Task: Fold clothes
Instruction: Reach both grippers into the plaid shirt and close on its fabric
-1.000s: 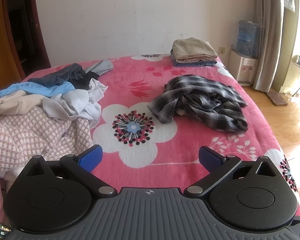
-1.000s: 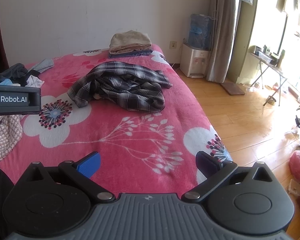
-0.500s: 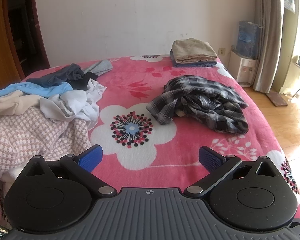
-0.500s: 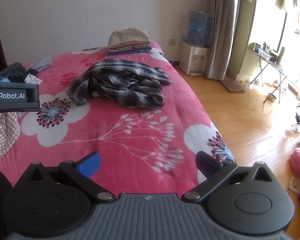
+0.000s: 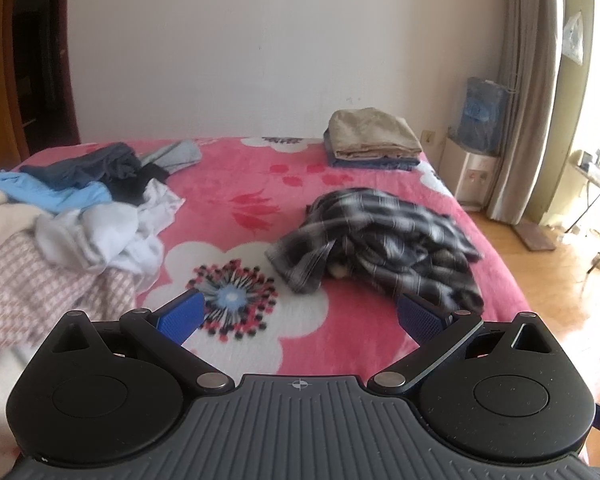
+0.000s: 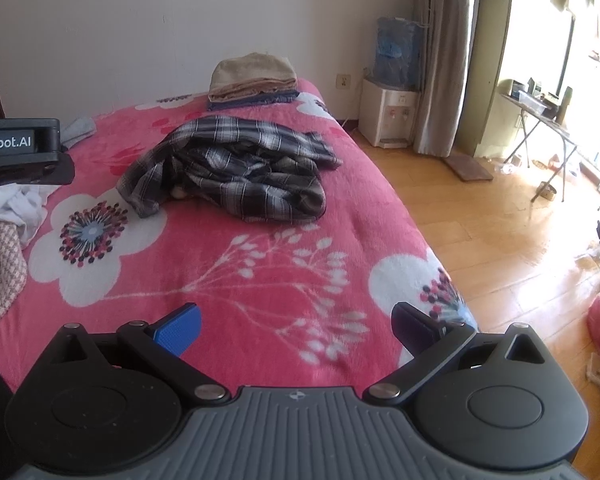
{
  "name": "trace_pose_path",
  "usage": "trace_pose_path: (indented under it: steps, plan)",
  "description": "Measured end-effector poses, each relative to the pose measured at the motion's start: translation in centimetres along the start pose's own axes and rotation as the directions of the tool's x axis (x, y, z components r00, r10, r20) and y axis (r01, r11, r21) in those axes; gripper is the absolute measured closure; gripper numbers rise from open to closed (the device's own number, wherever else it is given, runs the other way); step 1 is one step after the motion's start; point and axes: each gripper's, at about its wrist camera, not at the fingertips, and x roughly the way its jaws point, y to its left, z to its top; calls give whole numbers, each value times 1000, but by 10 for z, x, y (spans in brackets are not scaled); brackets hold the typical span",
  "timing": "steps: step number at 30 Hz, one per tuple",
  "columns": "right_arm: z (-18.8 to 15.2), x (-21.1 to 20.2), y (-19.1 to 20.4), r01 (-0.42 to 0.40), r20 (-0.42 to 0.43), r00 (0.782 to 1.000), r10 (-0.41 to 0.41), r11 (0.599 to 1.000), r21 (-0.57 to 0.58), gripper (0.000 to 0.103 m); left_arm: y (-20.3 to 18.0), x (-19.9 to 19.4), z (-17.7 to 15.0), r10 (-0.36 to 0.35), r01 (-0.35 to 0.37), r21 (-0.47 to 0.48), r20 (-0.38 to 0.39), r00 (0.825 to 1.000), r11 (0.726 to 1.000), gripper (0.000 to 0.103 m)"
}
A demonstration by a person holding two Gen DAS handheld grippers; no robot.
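Note:
A crumpled black-and-white plaid shirt point(image 5: 380, 240) point(image 6: 236, 172) lies in the middle of the pink flowered bed point(image 5: 244, 208) point(image 6: 260, 280). My left gripper point(image 5: 300, 320) is open just short of the shirt's near edge, with nothing between its blue pads. Over the bed's near right corner my right gripper point(image 6: 296, 328) is open and holds nothing. The body of the left gripper point(image 6: 20, 148) shows at the left edge of the right wrist view.
A heap of unfolded clothes point(image 5: 60, 232) covers the bed's left side. Folded clothes point(image 5: 372, 140) point(image 6: 252, 78) are stacked at the far end by the wall. A water dispenser point(image 6: 392, 92), curtain and small table point(image 6: 540, 120) stand on the wooden floor at right.
Both grippers have moved forward over the bed toward the plaid shirt, which now looks larger and nearer. Both stay open.

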Motion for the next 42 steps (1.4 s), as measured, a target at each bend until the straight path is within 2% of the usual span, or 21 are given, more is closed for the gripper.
trace_pose_path:
  steps: [6, 10, 13, 15, 19, 21, 22, 24, 25, 26, 28, 29, 30, 31, 33, 38, 42]
  plan:
    - [26, 23, -17, -32, 71, 997, 34, 999, -23, 0, -7, 51, 23, -32, 32, 14, 30, 999, 999, 0]
    - [54, 49, -24, -14, 134, 991, 25, 997, -78, 0, -14, 92, 36, -27, 25, 44, 46, 999, 999, 0]
    - [79, 79, -30, -15, 159, 987, 29, 996, -90, 0, -18, 127, 36, -15, 9, 102, 60, 998, 995, 0]
    - [96, 105, -31, -36, 161, 986, 52, 994, -104, 0, -19, 150, 35, -12, 6, 150, 38, 999, 989, 1]
    - [122, 158, -16, -50, 176, 980, 94, 969, -242, 4, -20, 180, 28, -10, 9, 231, 2, 1000, 973, 7]
    - [129, 185, -3, -37, 173, 980, 97, 947, -319, 13, -20, 191, 24, -10, 9, 261, 1, 1000, 965, 12]
    - [132, 198, 1, -27, 169, 981, 90, 938, -344, 15, -20, 196, 23, -7, 9, 269, -8, 1000, 963, 22]
    - [139, 225, 10, -8, 161, 984, 77, 919, -394, 27, -20, 206, 20, 0, 7, 285, -25, 1000, 959, 33]
    - [142, 238, 15, -1, 155, 985, 72, 911, -412, 29, -19, 211, 19, 1, 9, 290, -32, 999, 957, 43]
    - [144, 248, 19, 2, 148, 987, 68, 905, -425, 33, -18, 214, 19, -5, 15, 285, -36, 999, 958, 48]
    - [149, 262, 24, -4, 142, 987, 73, 901, -433, 47, -17, 218, 19, -20, 30, 264, -38, 999, 964, 58]
    - [151, 267, 25, -8, 141, 987, 77, 900, -435, 66, -16, 218, 20, -31, 39, 253, -37, 999, 967, 65]
    - [153, 268, 26, -15, 147, 985, 86, 903, -429, 82, -16, 215, 21, -45, 52, 243, -34, 998, 968, 79]
    - [154, 265, 26, -23, 160, 982, 98, 909, -416, 86, -17, 211, 21, -57, 63, 236, -30, 998, 970, 87]
    - [157, 256, 26, -32, 197, 973, 120, 918, -396, 98, -18, 203, 23, -80, 83, 221, -23, 997, 972, 94]
    - [162, 210, 21, -60, 315, 933, 174, 938, -341, 99, -24, 169, 23, -164, 159, 209, 6, 986, 965, 97]
    - [166, 151, 6, -161, 391, 881, 267, 946, -282, 99, -31, 132, 17, -249, 242, 215, 4, 969, 946, 98]
